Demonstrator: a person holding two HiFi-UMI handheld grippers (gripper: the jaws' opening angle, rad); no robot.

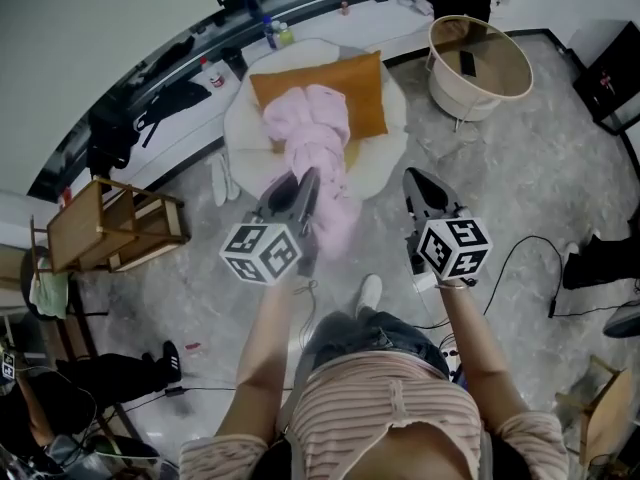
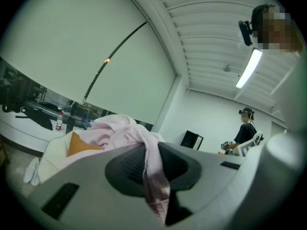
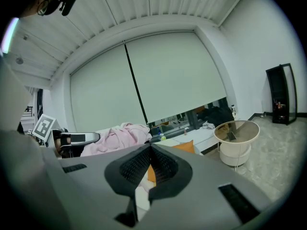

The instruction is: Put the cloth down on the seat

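Note:
A pink cloth [image 1: 315,138] lies bunched over the orange cushion [image 1: 365,93] of a round white seat [image 1: 388,158], and one end trails off the front edge. My left gripper [image 1: 305,183] is shut on that trailing end. In the left gripper view the cloth [image 2: 120,128] runs down between the jaws of the left gripper [image 2: 146,147]. My right gripper [image 1: 418,183] hovers just right of the cloth, in front of the seat. Its jaws meet at the tip of the right gripper [image 3: 150,147] with nothing held. The cloth [image 3: 120,135] and the left gripper [image 3: 72,139] show to its left.
A round cream side table [image 1: 480,63] stands right of the seat. A wooden rack [image 1: 110,228] sits at left. Behind the seat a white ledge [image 1: 300,18] carries bottles. Cables [image 1: 520,258] cross the floor at right. A slipper [image 1: 220,180] lies by the seat. Another person [image 2: 247,128] stands far off.

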